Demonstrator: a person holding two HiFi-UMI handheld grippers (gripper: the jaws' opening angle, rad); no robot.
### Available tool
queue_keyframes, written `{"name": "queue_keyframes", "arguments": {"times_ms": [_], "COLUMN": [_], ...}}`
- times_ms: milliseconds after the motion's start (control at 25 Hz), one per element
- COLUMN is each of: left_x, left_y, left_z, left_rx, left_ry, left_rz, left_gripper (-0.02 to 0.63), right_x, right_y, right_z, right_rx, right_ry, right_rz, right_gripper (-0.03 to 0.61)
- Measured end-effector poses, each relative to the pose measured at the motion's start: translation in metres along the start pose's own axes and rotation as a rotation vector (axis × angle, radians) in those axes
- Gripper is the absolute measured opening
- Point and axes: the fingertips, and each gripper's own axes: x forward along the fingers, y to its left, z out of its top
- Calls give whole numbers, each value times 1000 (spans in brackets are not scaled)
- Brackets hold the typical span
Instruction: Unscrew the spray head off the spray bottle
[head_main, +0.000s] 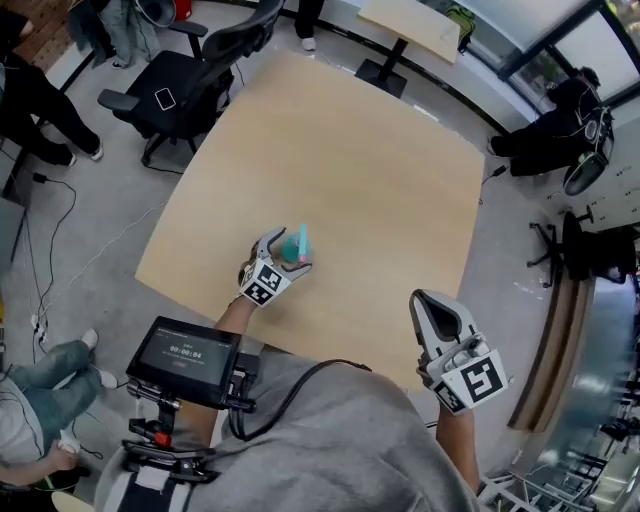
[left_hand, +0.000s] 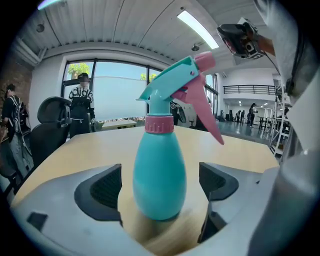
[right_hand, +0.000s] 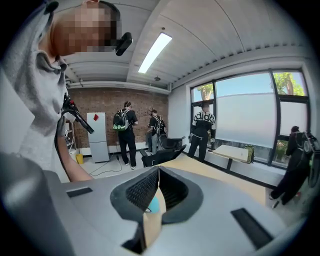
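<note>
So the spray bottle (head_main: 295, 246) is standing upright on the light wooden table (head_main: 350, 150), a bit left of centre in the head view, near the table's lower edge. Teal body, with a pink collar (left_hand: 159, 124) sitting under the teal spray head (left_hand: 172, 80), and a pink trigger (left_hand: 205, 112) hanging off to the right in the left gripper view. The head is still sitting on the bottle.

The left gripper (head_main: 286, 252) is reaching in from the lower left, and its jaws are standing wide apart with the bottle's belly right between them. In the left gripper view the ribbed pads (left_hand: 102, 187) are sitting clear of the teal plastic on both sides, so it's bracketing the bottle, not gripping it.

The right gripper (head_main: 419, 298) is hanging out at the lower right of the head view, around the table's near edge and well apart from the bottle. Its jaws are pressed together tip to tip in the right gripper view (right_hand: 158, 171), and they aren't holding anything.

Readable stuff: a person by the window at the middle of the right gripper view is wearing a black-and-white top (right_hand: 202, 119) that's showing "adidas". The small screen (head_main: 185, 355) at the lower left of the head view is showing digits, too small for me to read. A black office chair (head_main: 185, 75) is sitting at the upper left with a phone (head_main: 165, 98) on its seat.
</note>
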Motion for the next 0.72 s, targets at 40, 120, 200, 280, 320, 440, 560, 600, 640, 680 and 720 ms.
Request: {"name": "queue_keyframes", "arguments": {"times_ms": [40, 120, 200, 280, 320, 440, 560, 600, 640, 680, 720], "left_x": [3, 14, 26, 36, 41, 52, 43, 34, 24, 14, 5], "left_y": [-3, -3, 1, 5, 9, 24, 20, 13, 3, -8, -17], "left_z": [3, 4, 0, -2, -3, -10, 0, 12, 29, 51, 73], "left_rx": [5, 14, 16, 6, -3, -26, -31, -34, -36, -36, -33], "left_ry": [1, 1, -10, -24, -30, -30, -25, -33, -48, -65, -78], "left_rz": [-11, -38, -56, -55, -50, -38, -46, -57, -74, -94, -116], "left_gripper": [457, 457, 457, 456, 444, 403, 400, 400, 400, 400, 400], "right_x": [-1, 7, 19, 29, 35, 64, 87, 90, 92, 93, 97], "right_y": [0, 1, 3, 3, 2, 0, 3, 5, 7, 9, 9], "right_z": [2, 2, -3, -10, -14, -29, -38, -37, -35, -32, -30], "right_rx": [4, 12, 19, 27, 32, 47, 58, 51, 40, 27, 11], "right_ry": [9, 28, 51, 68, 74, 86, 104, 107, 110, 115, 121], "right_rz": [-2, -4, -3, 0, 5, 36, 104, 130, 152, 172, 189], "right_gripper": [6, 5, 5, 5, 5, 6, 6, 6, 6, 6, 8]}}
